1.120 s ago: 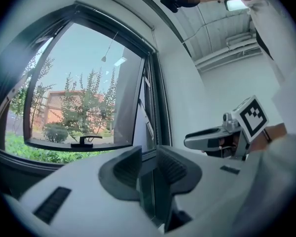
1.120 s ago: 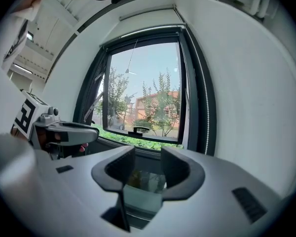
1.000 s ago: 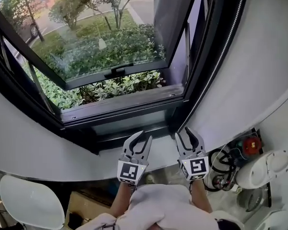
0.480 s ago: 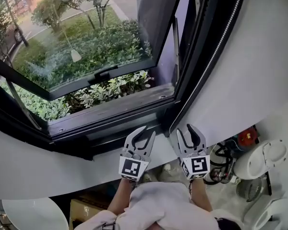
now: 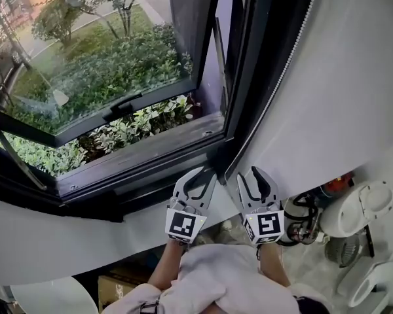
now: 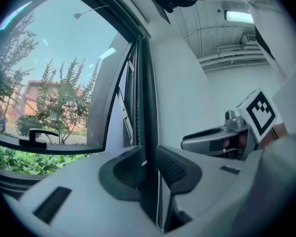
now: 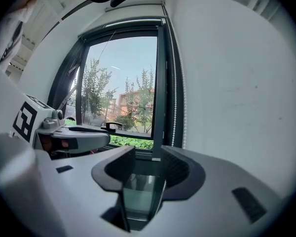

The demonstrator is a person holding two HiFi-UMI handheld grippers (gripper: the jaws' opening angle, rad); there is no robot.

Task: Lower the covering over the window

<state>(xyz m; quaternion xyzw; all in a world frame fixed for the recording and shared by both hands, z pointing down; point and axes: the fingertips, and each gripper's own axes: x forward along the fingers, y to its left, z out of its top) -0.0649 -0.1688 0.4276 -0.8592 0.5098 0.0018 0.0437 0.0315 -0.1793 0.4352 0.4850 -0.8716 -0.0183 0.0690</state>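
left gripper (image 5: 201,177): fingers (image 6: 121,172) apart, holding nothing
right gripper (image 5: 247,177): same deal, spread and empty
bead chain (image 6: 157,115): dead ahead, just past the left fingers

Daylit window (image 5: 105,64), white wall (image 5: 340,97)

Open dark-framed window (image 5: 118,64), bead chain (image 7: 174,122) alongside

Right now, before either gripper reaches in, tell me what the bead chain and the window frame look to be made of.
Bead chain: small pale round beads in a hanging strand, probably plastic, though painted metal can't be excluded. Window frame: dark, matte, straight slim profiles with crisp edges, likely coated aluminium.
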